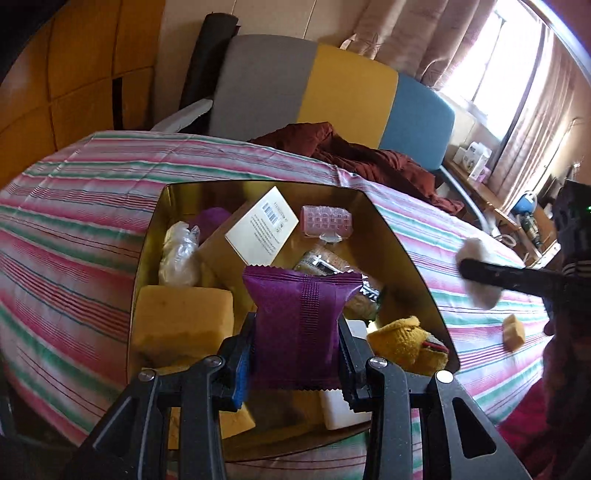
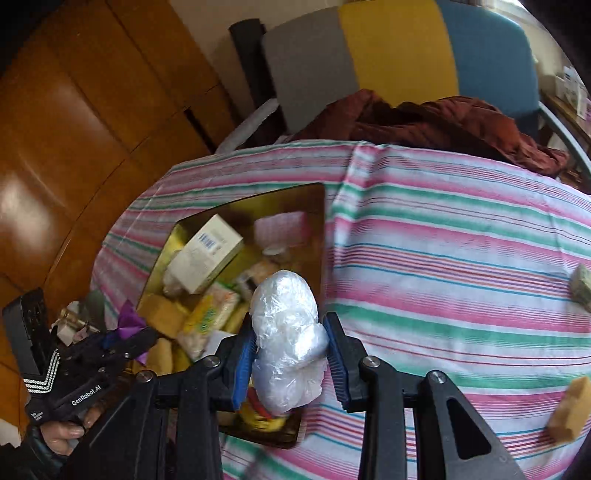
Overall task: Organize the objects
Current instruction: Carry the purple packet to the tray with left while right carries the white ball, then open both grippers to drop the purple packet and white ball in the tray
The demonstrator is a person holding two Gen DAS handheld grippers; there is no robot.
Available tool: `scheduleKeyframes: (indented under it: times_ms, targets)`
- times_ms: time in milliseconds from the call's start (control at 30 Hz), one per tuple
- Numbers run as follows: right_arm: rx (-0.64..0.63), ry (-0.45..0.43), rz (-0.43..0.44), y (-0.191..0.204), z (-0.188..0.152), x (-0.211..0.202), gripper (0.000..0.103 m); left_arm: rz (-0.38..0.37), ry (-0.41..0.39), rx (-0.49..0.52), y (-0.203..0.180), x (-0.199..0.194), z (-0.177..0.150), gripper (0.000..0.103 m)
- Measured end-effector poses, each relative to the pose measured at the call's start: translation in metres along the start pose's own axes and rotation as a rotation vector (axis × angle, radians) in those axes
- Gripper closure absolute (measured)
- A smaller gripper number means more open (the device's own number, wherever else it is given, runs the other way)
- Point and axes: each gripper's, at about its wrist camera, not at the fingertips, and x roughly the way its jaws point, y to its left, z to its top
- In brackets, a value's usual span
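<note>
Purple packet (image 1: 301,328) in left gripper (image 1: 297,365), plastic bundle (image 2: 288,339) in right gripper (image 2: 291,362).

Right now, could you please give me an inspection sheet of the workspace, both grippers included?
Surface: striped cloth covering it.
Job's things: gold tray holding a white box, pink roller, yellow sponge.
Clutter: two loose blocks on the cloth; red-brown fabric behind.
Grippers: left gripper shut on purple packet; right gripper shut on plastic-wrapped bundle.
Cables: nothing seen.
Surroundings: colour-block chair, curtains, wooden panels.
</note>
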Motion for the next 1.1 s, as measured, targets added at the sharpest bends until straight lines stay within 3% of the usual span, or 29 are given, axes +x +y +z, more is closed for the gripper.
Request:
scheduleKeyframes:
  times_ms: [300,633,733,833,933,1100]
  targets:
    - [-0.006,0.046,0.0,0.023,0.01,0.027,0.068,-0.111,0.014,-0.058,0.001,0.014,0.025,0.064]
    - [0.048,0.052,-0.02,0.018,0.029,0.048,0.067,-0.147,0.077,-0.123,-0.014,0.071,0.072,0.064]
    - [0.1,0.03,-0.052,0.009,0.04,0.058,0.066,-0.12,0.085,-0.18,-0.008,0.087,0.078,0.051]
    - [0.134,0.03,-0.053,0.0,0.046,0.064,0.062,-0.127,0.112,-0.223,0.0,0.093,0.074,0.046]
    - [0.129,0.043,-0.048,-0.003,0.043,0.068,0.057,-0.101,0.113,-0.168,-0.002,0.088,0.063,0.046]
    - [0.145,0.062,-0.04,-0.007,0.031,0.073,0.057,-0.079,0.114,-0.097,-0.008,0.073,0.042,0.046]
